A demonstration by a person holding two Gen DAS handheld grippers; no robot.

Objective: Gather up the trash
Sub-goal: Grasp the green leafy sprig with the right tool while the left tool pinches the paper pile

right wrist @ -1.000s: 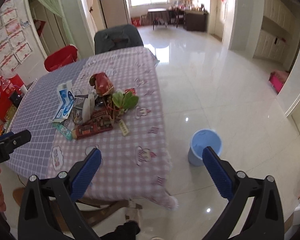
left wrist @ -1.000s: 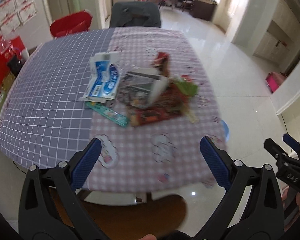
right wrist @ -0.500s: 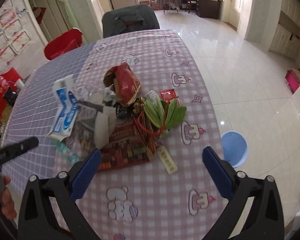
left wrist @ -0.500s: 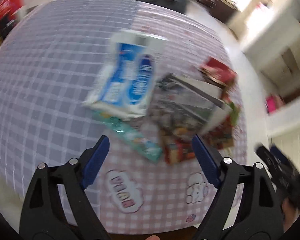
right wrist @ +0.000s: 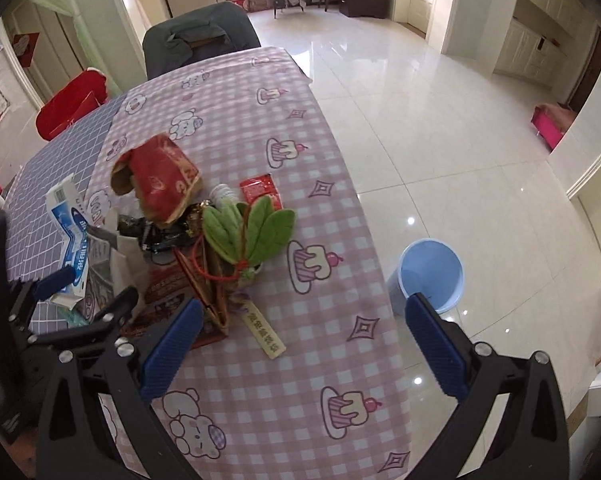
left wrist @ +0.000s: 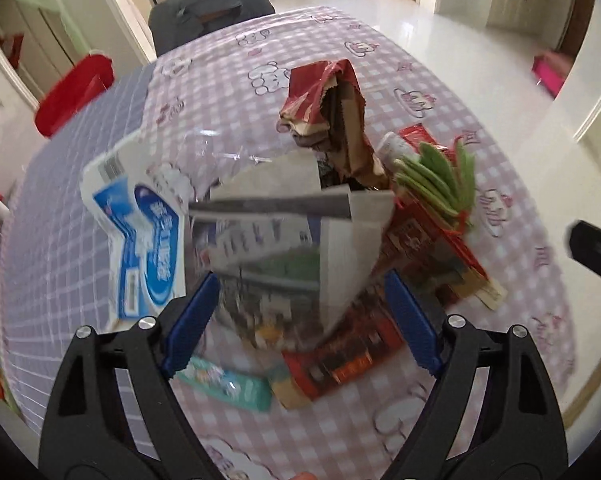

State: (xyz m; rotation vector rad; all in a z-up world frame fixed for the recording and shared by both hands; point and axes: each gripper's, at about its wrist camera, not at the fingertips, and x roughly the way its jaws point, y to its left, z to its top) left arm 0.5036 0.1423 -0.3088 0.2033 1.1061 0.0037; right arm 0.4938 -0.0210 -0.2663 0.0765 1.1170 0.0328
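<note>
A pile of trash lies on the checked tablecloth [left wrist: 380, 412]: a folded newspaper [left wrist: 284, 248], a blue and white wrapper [left wrist: 140, 236], a red crumpled bag [left wrist: 324, 96], green fabric leaves [left wrist: 436, 176], a red printed box [left wrist: 340, 360] and a teal packet [left wrist: 224, 384]. My left gripper [left wrist: 300, 324] is open, its blue pads on either side of the newspaper's near end. My right gripper [right wrist: 300, 352] is open and empty above the table's near edge, right of the pile [right wrist: 204, 232]. The left gripper [right wrist: 80, 300] shows in the right wrist view.
A blue bin [right wrist: 428, 276] stands on the tiled floor right of the table. A grey chair [right wrist: 200, 36] is at the table's far end and a red chair [right wrist: 68, 104] at the far left. Red packaging sits off the table's left edge.
My left gripper has moved forward and down from beyond the table's near edge onto the pile, now straddling the newspaper. My right gripper has moved closer over the table.
</note>
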